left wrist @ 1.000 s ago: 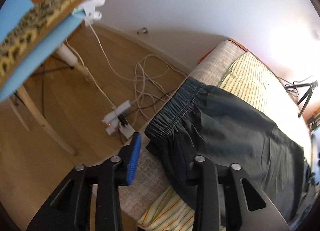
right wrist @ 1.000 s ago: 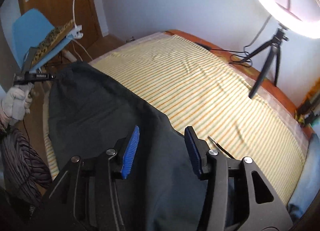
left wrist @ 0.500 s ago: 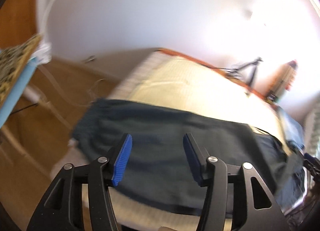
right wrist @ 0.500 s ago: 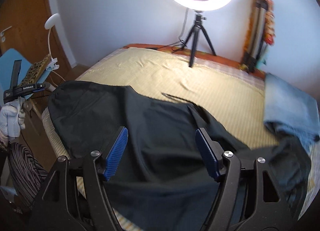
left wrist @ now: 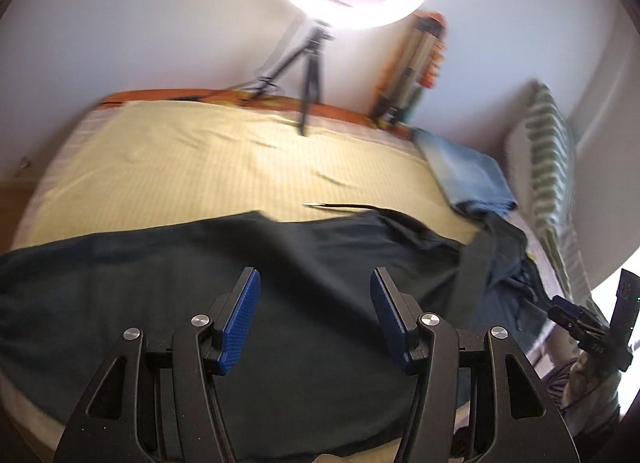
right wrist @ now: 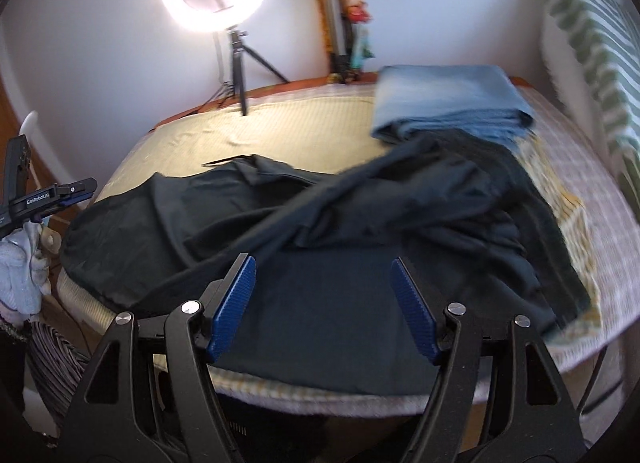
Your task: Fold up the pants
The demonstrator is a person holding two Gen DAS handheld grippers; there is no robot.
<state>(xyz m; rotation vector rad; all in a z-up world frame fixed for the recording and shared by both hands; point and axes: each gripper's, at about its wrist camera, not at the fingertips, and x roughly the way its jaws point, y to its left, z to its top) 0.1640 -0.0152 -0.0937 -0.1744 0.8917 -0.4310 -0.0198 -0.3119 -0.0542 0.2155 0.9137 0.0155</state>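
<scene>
The pants (right wrist: 328, 263) are dark, almost black with a green-grey tone, of thin plain cloth. They lie spread along the near edge of the bed (right wrist: 320, 131), on its yellow striped sheet, and they are not folded neatly. One wide part lies flat and smooth toward the left end (left wrist: 140, 291). Toward the right, one leg crosses over the rest in a diagonal band, and the cloth there is bunched and wrinkled. The far right end touches a folded light blue cloth (right wrist: 448, 103).
</scene>
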